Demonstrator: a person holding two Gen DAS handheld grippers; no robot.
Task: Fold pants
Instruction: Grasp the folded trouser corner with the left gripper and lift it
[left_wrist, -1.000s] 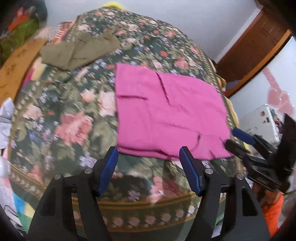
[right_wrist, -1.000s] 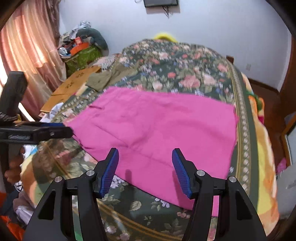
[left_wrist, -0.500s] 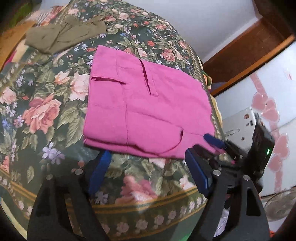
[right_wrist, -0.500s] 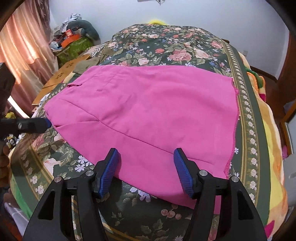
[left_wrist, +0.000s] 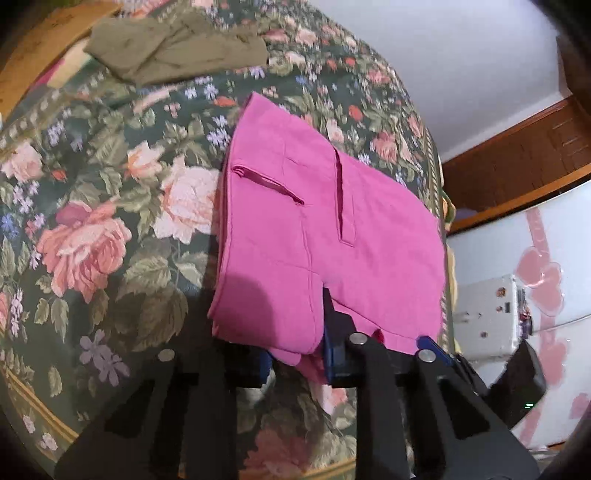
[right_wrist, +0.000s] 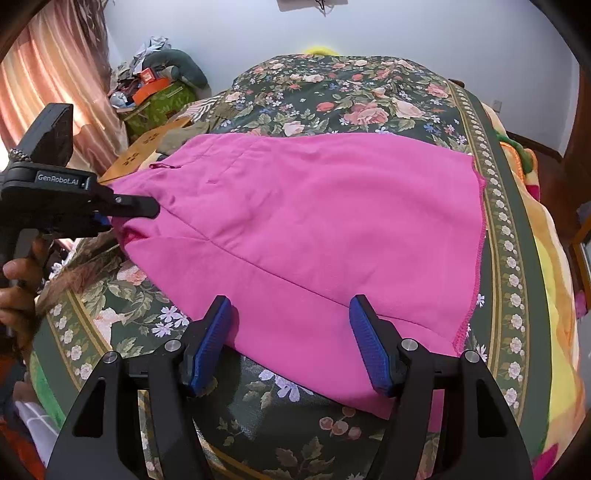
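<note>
Pink pants (left_wrist: 314, 240) lie folded flat on a floral bedspread (left_wrist: 92, 221). My left gripper (left_wrist: 297, 350) is at their near corner. Its jaws are closing with a bunched fold of the pink cloth pinched between the blue pads. In the right wrist view the same gripper (right_wrist: 147, 208) bites the left corner of the pants (right_wrist: 314, 221), held by a person's hand (right_wrist: 18, 288). My right gripper (right_wrist: 291, 317) hovers open over the pants' near edge. The cloth lies below its gap, and its pads do not press on it.
An olive garment (left_wrist: 173, 48) lies crumpled at the bed's far side next to a cardboard sheet (right_wrist: 147, 147). A clutter pile (right_wrist: 159, 81) and a curtain stand at the left. A white appliance (left_wrist: 487, 314) sits beyond the bed's right edge.
My left gripper came forward and down to the pants' near corner, rolled, and closed on the cloth. My right gripper sank closer to the pants' near edge.
</note>
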